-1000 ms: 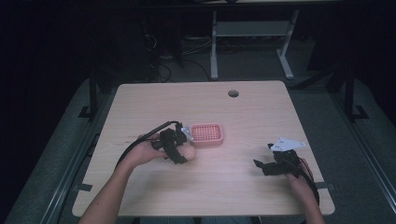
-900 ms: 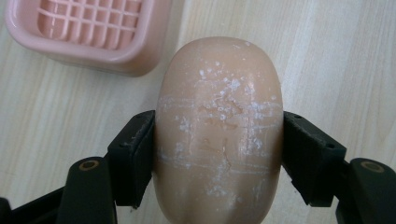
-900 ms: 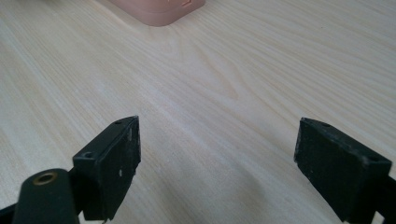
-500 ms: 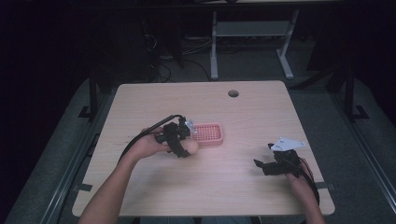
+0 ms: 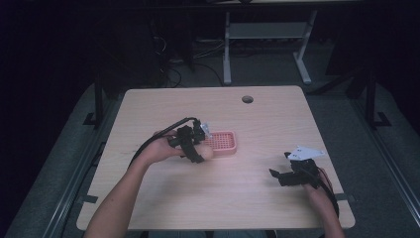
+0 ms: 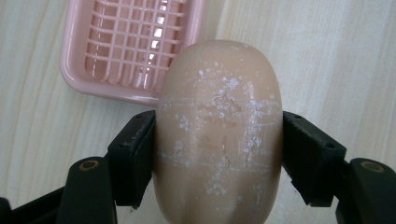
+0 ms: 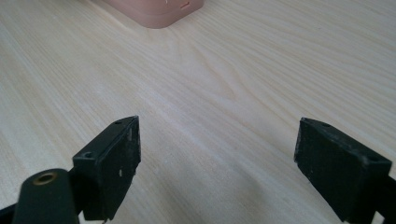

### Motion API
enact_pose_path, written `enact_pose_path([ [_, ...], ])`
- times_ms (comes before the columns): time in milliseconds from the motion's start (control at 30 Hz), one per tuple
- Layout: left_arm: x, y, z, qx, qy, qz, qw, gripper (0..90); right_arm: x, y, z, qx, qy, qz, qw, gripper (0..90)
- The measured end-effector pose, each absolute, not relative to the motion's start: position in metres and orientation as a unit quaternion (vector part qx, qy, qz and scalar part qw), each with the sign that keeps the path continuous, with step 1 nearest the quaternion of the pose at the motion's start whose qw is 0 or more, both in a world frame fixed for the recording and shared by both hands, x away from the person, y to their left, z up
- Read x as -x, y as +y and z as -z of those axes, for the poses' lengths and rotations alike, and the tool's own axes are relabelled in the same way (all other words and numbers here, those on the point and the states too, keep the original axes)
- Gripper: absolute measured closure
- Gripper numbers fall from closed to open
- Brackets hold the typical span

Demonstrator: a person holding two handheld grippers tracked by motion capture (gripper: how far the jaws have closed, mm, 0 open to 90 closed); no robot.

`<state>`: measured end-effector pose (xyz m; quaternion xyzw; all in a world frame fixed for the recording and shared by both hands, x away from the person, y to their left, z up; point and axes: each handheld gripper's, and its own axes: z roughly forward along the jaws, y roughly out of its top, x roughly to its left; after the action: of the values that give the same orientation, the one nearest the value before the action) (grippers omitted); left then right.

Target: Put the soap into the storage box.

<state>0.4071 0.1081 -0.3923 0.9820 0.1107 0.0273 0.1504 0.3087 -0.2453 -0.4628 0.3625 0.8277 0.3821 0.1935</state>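
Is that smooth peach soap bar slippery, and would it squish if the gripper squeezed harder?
The rounded peach soap bar looks glossy and curved where the left gripper pinches it, so it may well slip. It holds its shape between the jaws, so it's probably firm. The white scuffs suggest its surface marks easily.

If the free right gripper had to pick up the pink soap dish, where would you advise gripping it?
Probably one raised rim of the soap dish, pinched from above near the nearest corner. Its body is wide and shallow, so the open right gripper may not span it. The left gripper holds the soap.
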Motion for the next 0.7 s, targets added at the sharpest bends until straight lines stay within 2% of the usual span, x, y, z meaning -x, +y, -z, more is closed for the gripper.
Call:
enact_pose_path([
  [700,-0.423,0.089,0.386,-0.983,0.099,-0.023,0.151,31.9,-0.309,-0.247,0.462,-0.363,0.826,-0.384,0.196,13.9],
])
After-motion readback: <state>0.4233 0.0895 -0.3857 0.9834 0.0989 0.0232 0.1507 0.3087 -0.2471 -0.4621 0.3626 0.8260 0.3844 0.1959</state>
